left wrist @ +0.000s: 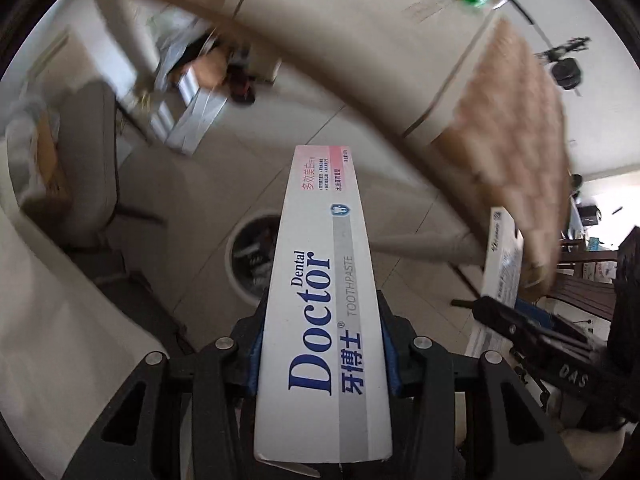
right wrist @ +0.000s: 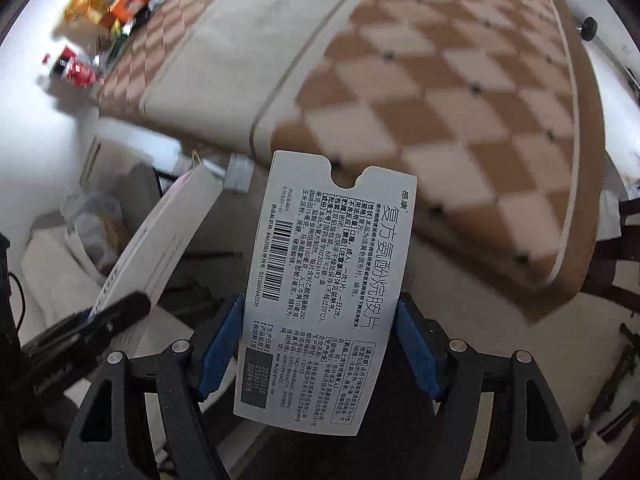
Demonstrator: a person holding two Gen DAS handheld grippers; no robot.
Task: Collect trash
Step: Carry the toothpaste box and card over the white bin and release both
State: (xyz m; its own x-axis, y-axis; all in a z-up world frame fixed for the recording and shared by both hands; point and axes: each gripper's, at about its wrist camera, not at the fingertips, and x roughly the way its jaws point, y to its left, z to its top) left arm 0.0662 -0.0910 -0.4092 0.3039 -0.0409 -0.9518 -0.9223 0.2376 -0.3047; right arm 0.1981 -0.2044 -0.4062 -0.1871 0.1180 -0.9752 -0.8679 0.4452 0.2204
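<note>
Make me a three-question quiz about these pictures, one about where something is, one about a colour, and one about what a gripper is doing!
1. Where is the round bin?
A. on the bed
B. on the floor below the left gripper
C. on a shelf

2. What colour is the word "Doctor" on the toothpaste box?
A. blue
B. red
C. green

3. What is the right gripper doing?
A. hanging open with nothing in it
B. gripping a bottle
C. holding a flat medicine box between its pads

Answers: 1 B, the bin sits on the tiled floor beyond the box. 2 A, the letters are dark blue. 3 C, the blue pads press both its edges.
</note>
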